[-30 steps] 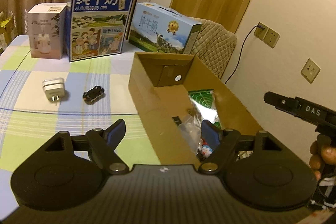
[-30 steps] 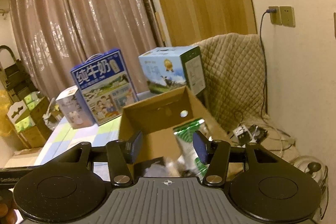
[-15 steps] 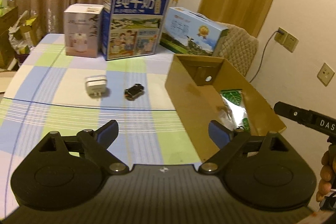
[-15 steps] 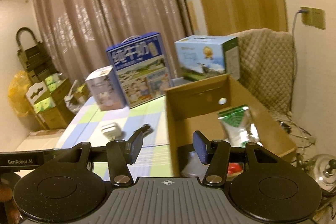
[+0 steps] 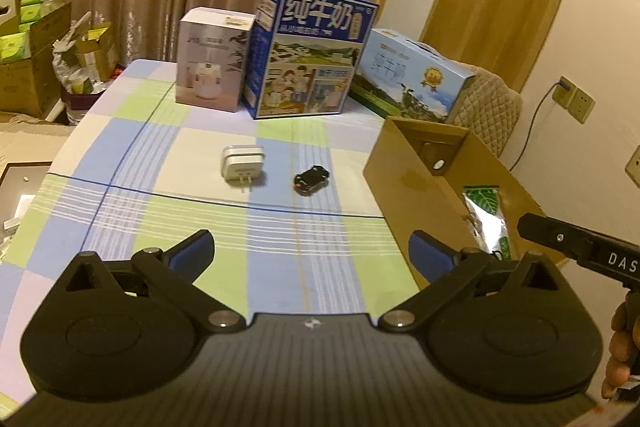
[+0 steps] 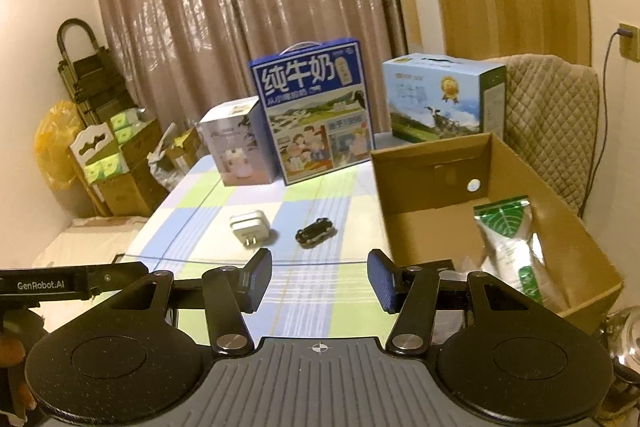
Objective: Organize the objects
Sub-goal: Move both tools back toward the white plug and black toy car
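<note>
A white plug adapter (image 5: pixel 243 167) (image 6: pixel 249 225) and a small black toy car (image 5: pixel 311 179) (image 6: pixel 314 231) lie on the checked tablecloth (image 5: pixel 168 163). An open cardboard box (image 5: pixel 404 163) (image 6: pixel 432 163) stands at the right and holds a green-and-silver packet (image 5: pixel 486 211) (image 6: pixel 510 239). My left gripper (image 5: pixel 310 251) is open and empty, well short of the adapter and car. My right gripper (image 6: pixel 319 277) is open and empty, just short of the car, left of the box.
A white appliance box (image 5: pixel 212 61), a tall blue milk carton (image 5: pixel 310 53) and a light blue milk carton (image 5: pixel 412 75) stand along the table's far edge. A quilted chair (image 6: pixel 554 131) is behind the box. Stacked boxes (image 6: pixel 112 155) sit on the floor at left.
Both grippers have pulled back from over the box and swung left toward the table middle. The left jaws have opened wider. The adapter and car now sit ahead of both.
</note>
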Motion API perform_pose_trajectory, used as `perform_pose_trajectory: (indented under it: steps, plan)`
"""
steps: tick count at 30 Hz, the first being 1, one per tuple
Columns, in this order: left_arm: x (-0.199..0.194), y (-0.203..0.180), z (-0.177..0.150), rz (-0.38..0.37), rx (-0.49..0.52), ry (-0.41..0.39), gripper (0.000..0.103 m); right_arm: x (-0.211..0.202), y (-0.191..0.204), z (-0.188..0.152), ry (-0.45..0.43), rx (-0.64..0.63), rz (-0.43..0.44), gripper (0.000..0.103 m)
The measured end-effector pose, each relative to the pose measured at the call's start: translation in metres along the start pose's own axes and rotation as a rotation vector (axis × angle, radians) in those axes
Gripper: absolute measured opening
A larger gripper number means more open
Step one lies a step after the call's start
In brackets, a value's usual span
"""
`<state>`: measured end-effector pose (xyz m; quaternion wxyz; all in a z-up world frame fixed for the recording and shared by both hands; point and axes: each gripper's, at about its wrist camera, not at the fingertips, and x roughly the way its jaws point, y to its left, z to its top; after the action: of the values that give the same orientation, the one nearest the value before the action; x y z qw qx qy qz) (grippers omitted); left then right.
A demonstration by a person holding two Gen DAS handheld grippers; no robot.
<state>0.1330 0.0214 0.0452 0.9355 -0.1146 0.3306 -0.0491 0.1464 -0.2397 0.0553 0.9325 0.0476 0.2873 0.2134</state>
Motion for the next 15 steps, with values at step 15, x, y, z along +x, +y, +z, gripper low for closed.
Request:
perform_pose_trajectory:
  steps: [15]
  plan:
    - [0.047, 0.054, 0.008, 0.09, -0.014, 0.025, 0.102, 0.085, 0.026, -0.01, 0.066, -0.11, 0.043, 0.05]
